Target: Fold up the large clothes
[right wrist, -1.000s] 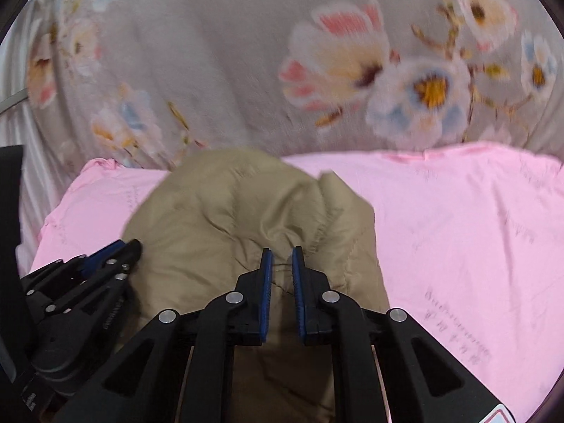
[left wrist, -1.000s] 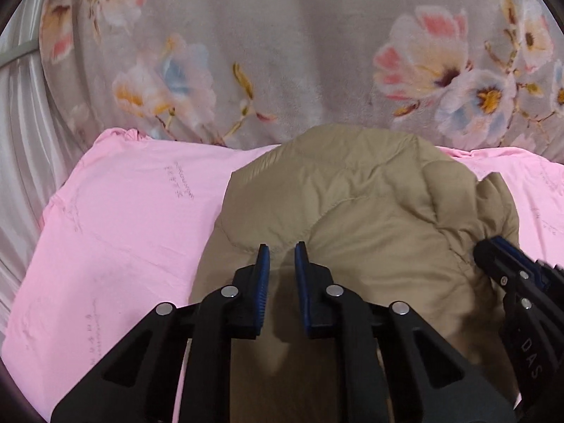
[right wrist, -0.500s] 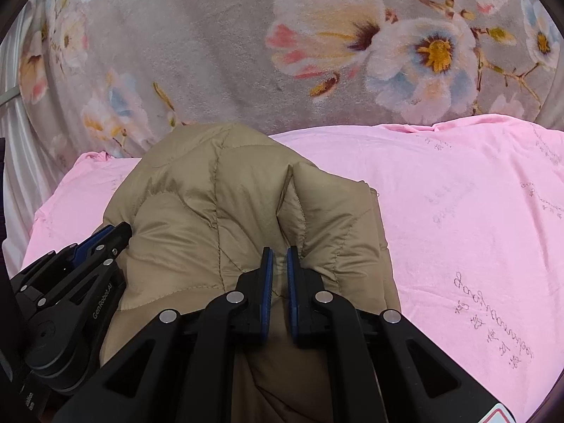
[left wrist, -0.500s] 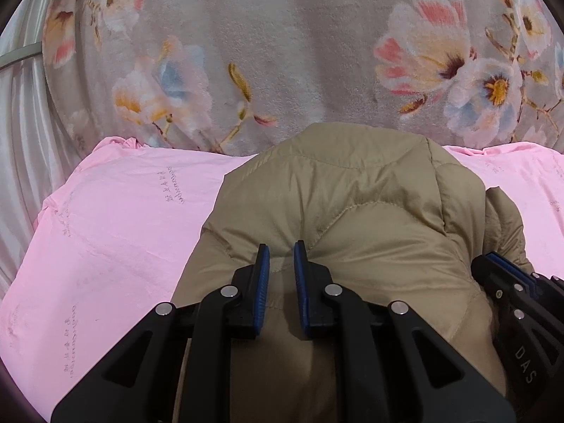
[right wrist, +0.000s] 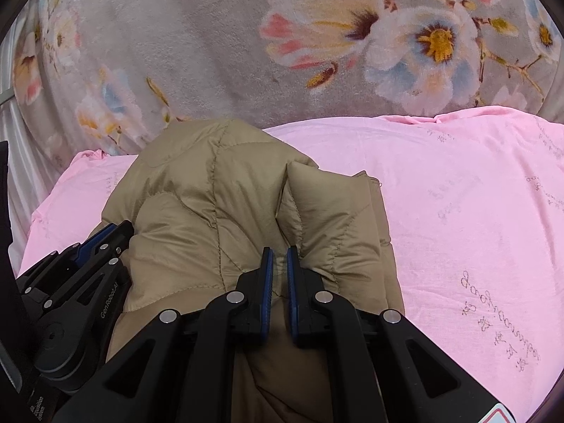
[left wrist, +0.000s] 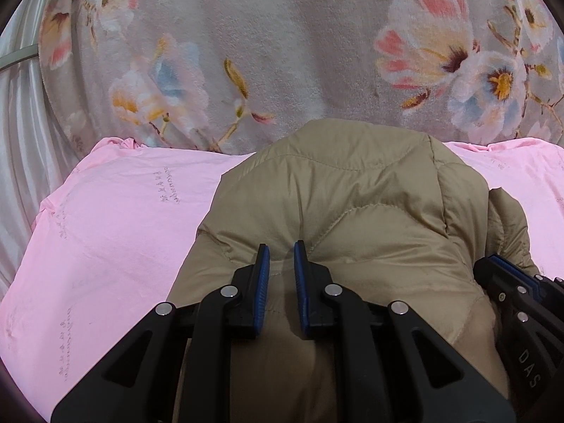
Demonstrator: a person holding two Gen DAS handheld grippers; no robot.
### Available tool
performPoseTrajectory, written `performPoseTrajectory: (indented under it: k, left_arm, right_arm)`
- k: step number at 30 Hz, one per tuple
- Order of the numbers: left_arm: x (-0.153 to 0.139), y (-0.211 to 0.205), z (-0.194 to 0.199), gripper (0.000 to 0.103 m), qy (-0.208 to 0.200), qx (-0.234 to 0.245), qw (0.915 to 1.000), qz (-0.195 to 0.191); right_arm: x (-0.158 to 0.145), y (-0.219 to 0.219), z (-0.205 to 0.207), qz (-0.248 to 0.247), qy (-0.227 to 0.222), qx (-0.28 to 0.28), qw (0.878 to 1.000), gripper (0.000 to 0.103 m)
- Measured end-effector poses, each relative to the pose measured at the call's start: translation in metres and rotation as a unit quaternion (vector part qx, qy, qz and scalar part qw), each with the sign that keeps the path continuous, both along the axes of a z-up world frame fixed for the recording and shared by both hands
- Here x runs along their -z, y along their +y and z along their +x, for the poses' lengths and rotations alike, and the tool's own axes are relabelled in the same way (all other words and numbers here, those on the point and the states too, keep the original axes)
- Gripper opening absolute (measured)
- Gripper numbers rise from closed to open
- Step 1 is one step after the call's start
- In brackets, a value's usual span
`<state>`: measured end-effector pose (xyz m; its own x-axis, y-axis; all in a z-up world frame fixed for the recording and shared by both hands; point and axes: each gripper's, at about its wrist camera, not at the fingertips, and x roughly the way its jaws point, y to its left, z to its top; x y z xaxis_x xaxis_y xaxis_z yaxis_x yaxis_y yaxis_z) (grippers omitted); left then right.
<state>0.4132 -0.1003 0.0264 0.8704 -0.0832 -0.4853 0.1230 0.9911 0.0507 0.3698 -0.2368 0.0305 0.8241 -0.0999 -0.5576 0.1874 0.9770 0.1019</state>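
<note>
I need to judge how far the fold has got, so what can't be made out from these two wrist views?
- Tan puffer jacket: its near part is cut off by the bottom edge and hidden by the left claw and right claw.
- Pink sheet: small print unreadable in both views.

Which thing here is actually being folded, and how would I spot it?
Find the pink sheet spread below the grey flowered blanket. On it lies a tan quilted puffer jacket, the only padded, stitched and khaki thing there.

Soft, even indoor light; sharp centre, fisheye bending and dark vignette at corners; source perhaps overhead.
</note>
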Motion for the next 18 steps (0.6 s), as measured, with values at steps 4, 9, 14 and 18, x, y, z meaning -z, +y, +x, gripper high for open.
performPoseTrajectory:
  k: [4,9,14,18]
  left_arm:
    - [0.0004,-0.0005,0.001,0.013,0.0,0.0,1.0,0.001]
    - [0.0007,-0.0015,0.0028,0.013,-0.001,0.0,1.0,0.003]
    - [0.0005,-0.0012,0.0029,0.013,-0.003,-0.001,1.0,0.003]
    - [0.0004,-0.0013,0.003,0.013,-0.003,-0.001,1.0,0.004]
  right_arm:
    - [-0.0002,-0.0002,0.0013,0.0,0.002,0.001,1.0,0.005]
    - [0.0,-0.0007,0.0029,0.0,0.005,0.001,1.0,0.005]
    - [-0.0001,-0.0007,0.0032,0.0,0.006,0.001,1.0,0.005]
    - [-0.0001,-0.0007,0.0036,0.001,0.007,0.001,1.0,0.005]
